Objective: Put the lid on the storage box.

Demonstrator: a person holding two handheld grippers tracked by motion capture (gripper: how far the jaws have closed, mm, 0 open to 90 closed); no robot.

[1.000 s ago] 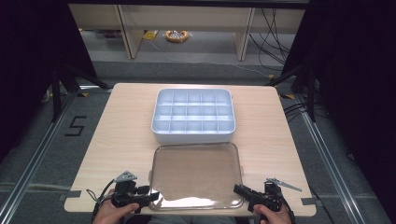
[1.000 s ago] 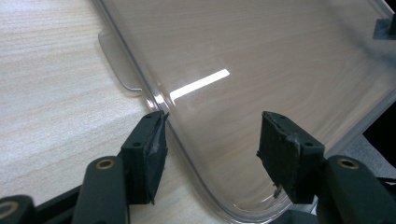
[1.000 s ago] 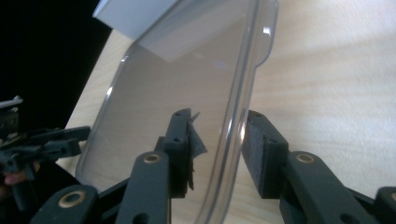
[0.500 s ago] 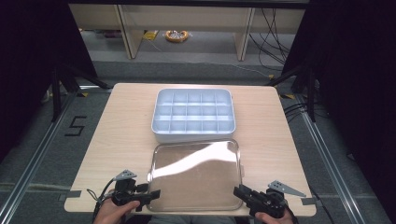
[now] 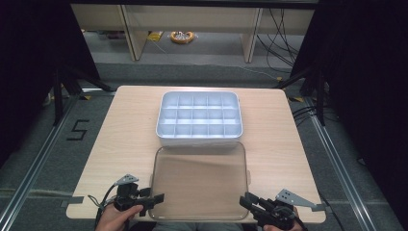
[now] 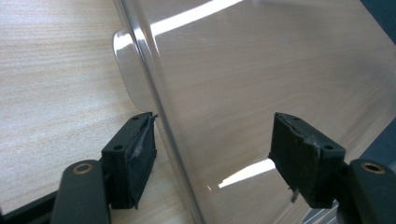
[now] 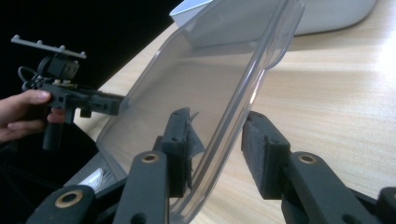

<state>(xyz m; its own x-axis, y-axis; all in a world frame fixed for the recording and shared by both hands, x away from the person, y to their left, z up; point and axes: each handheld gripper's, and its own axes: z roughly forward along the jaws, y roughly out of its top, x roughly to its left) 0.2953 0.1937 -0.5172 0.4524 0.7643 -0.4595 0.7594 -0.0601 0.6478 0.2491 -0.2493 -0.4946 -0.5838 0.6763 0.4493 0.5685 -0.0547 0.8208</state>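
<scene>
One sign could be read: a black numeral "5" (image 5: pixel 77 130), marked on the grey floor (image 5: pixel 33 144) to the left of the tabletop (image 5: pixel 130 130) in the high view, with its top toward the far side of the room. No lettering, brand or label could be made out on the things lying on the tabletop, and the two gripper views carried no legible writing.
</scene>
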